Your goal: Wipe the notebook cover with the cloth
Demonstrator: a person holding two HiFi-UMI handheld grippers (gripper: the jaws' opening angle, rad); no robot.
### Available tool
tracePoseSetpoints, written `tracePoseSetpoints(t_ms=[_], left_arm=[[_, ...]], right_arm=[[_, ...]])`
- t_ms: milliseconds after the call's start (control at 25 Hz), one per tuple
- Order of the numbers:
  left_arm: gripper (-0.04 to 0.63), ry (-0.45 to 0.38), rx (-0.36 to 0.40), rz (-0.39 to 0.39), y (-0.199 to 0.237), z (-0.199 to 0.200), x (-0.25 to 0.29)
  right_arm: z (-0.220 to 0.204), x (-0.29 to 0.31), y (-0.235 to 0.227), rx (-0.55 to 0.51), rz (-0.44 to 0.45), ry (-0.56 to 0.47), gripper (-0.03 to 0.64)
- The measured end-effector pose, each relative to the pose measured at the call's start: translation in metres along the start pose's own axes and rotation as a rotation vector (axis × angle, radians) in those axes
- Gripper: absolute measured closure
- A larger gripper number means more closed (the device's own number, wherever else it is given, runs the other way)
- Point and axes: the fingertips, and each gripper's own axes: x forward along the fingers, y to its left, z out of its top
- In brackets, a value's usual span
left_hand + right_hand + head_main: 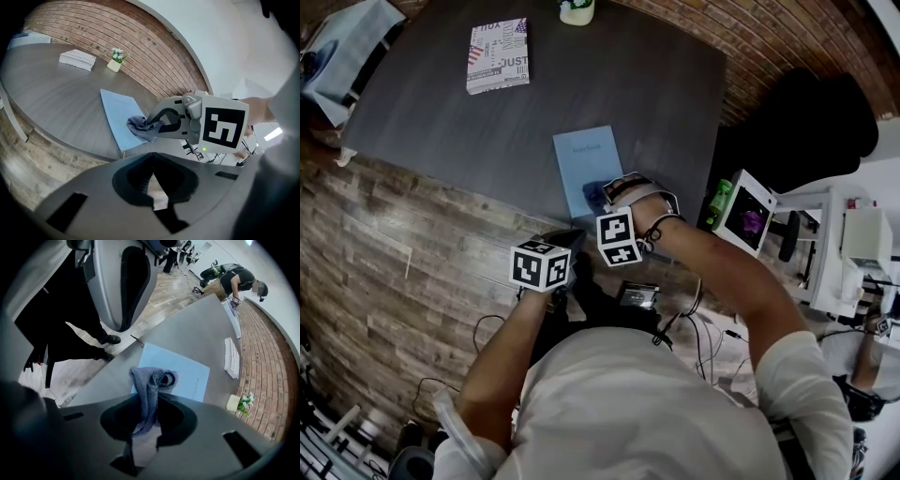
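Observation:
A light blue notebook (584, 159) lies flat near the front edge of the dark grey table (656, 84). My right gripper (607, 193) is shut on a dark blue-grey cloth (595, 195), which rests on the notebook's near end. In the right gripper view the cloth (151, 383) bunches out of the right gripper (145, 427) above the notebook (185, 371). My left gripper (562, 242) hovers at the table's front edge, left of the right one, shut with nothing in it. The left gripper view shows the cloth (142, 127), the notebook (115, 115) and the right gripper (157, 123).
A book with a printed cover (498, 54) lies at the table's far left. A small potted plant (577, 11) stands at the far edge. A black chair (811, 122) and a white box (743, 212) sit to the right. A person (239, 277) bends over far off.

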Motion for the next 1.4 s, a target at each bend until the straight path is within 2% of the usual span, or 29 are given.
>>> tracePoseSetpoints(t_ms=[840, 1080, 1400], left_arm=[[0.588, -0.002, 0.051, -0.024, -0.01, 0.01, -0.004], [0.588, 0.002, 0.061, -0.025, -0.016, 0.013, -0.003], [0.588, -0.048, 0.062, -0.015, -0.02, 0.03, -0.004]], right_arm=[[0.001, -0.038, 0.054, 0.005, 0.131, -0.057, 0.528], [-0.013, -0.052, 0.037, 0.05, 0.065, -0.061, 0.528], [-0.044, -0.046, -0.011, 0.127, -0.066, -0.018, 0.528]])
